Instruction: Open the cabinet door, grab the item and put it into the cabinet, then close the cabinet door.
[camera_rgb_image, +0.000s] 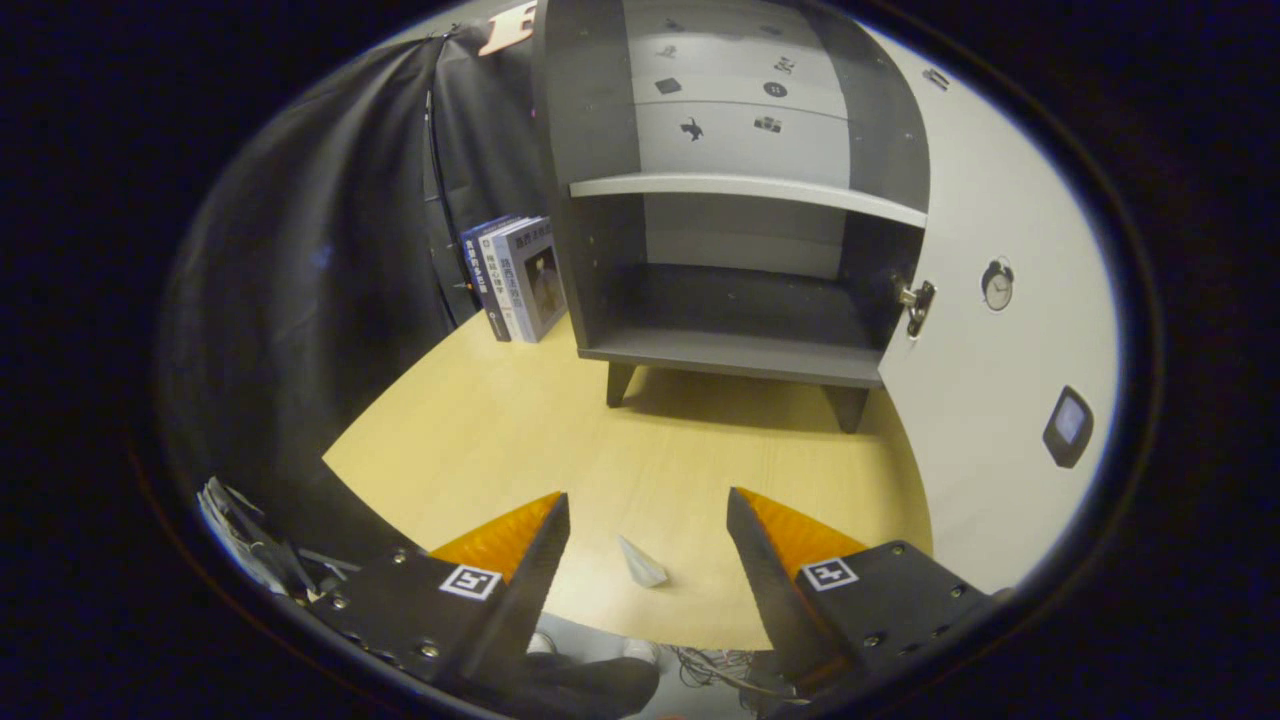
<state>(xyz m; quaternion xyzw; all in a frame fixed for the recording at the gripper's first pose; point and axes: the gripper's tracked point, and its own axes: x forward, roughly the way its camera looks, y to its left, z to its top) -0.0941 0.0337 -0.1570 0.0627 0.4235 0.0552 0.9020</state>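
Currently the gripper (648, 520) is spread wide and holds nothing. A small white folded-paper item (642, 564) lies on the wooden table (480, 430) between its fingers. Beyond the item stands the grey cabinet (735, 230), its white door (985, 340) open.

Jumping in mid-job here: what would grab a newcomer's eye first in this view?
The grey cabinet stands open beyond the gripper, its white door swung out to the right and its lower compartment bare. A small white item lies on the wooden table between the open fingers. Books stand left of the cabinet.
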